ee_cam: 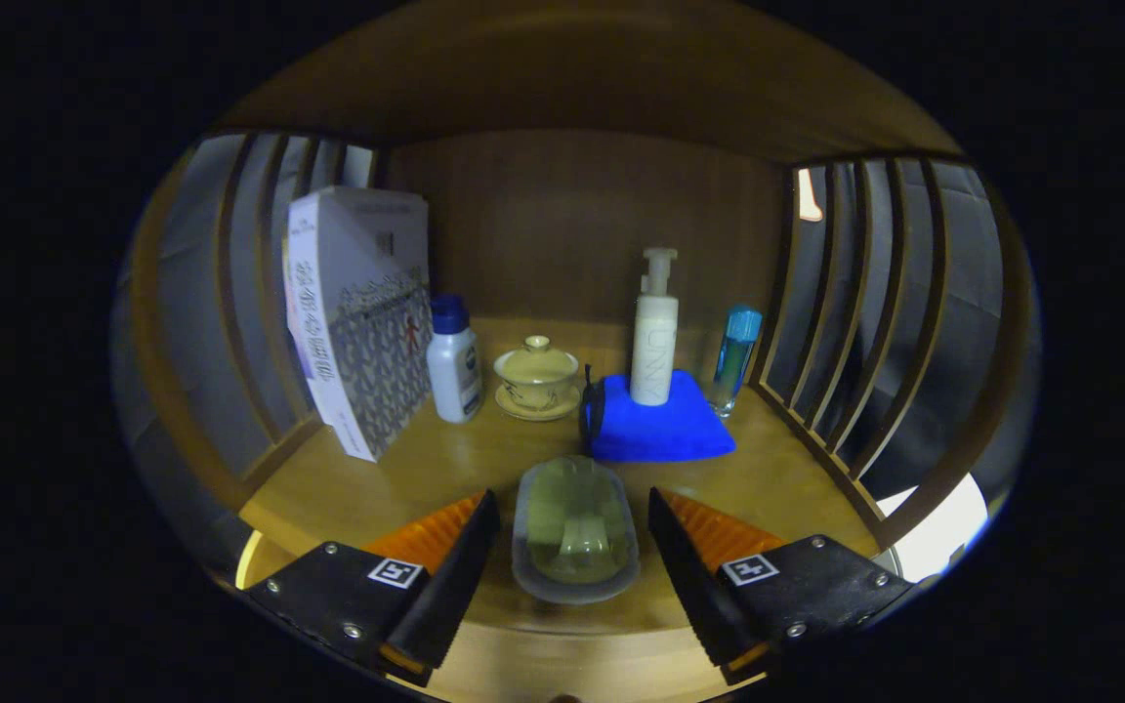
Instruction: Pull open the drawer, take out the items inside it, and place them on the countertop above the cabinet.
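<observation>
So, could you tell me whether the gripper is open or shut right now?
Open: the gripper has its fingers spread either side of the soap dish on the wooden countertop, touching nothing.

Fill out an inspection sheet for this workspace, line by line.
Surface: wooden countertop, lit warmly, slatted side rails.
Job's things: soap dish lying between the fingers, not touched.
Clutter: book leaning upright, small white bottle, lidded cup on saucer, pump bottle standing on blue cloth, blue-capped tube.
Grippers: gripper open, fingers either side of the dish.
Cables: nothing seen.
Surroundings: wooden back panel, grey wall beyond the slats.
</observation>
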### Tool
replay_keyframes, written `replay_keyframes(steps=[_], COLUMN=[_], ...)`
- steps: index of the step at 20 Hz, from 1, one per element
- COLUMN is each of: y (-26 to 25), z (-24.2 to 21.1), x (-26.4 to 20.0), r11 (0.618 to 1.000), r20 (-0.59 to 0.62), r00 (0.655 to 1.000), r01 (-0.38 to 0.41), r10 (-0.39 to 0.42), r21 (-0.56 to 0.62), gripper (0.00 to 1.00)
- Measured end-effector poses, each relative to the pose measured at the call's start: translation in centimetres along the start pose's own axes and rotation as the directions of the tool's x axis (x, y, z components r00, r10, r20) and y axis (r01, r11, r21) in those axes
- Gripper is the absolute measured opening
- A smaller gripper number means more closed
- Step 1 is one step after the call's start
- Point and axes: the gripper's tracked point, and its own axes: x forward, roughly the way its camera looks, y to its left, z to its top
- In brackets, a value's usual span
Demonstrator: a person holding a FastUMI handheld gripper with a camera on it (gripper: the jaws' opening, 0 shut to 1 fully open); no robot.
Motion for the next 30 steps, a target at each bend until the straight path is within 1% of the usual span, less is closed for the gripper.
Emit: replay_keyframes(steps=[1,5,8,10,12,16,18,21,23,25,28,30], y=[-0.2,-1.1,-1.5,-2.1,-2.6,-2.1,-1.6,-0.5,1.1,2.1,2.7,3.8], z=[0.4,2.0,3.5,3.3,1.6,-2.2,-5.3,-9.0,-11.2,-13.7,-17.0,-19.0], x=[-1.4,-7.6,-13.1,-16.6,-19.5,-23.2,-24.1,-25.1,-25.8,-26.1,-26.4,-25.9], r11=[1.000,0.997,0.988,0.982,0.981,0.985,0.990,0.998,0.998,0.997,1.000,1.000], r20=[0.034,0.171,0.285,0.351,0.370,0.409,0.386,0.377,0.378,0.354,0.316,0.294], r00=[0.999,0.985,0.958,0.936,0.928,0.912,0.922,0.925,0.926,0.935,0.949,0.956], r01=[0.005,0.026,-0.014,-0.026,-0.021,-0.031,-0.012,0.026,-0.003,-0.027,-0.008,-0.021], r10=[-0.005,-0.038,-0.031,-0.042,-0.054,-0.042,-0.043,-0.048,-0.020,0.002,-0.001,0.019], r21=[0.008,0.073,0.155,0.185,0.195,0.172,0.141,0.065,0.061,0.065,0.027,0.005], gripper=[0.95,0.95,0.95,0.94,0.94,0.93,0.94,0.94,0.94,0.94,0.94,0.94])
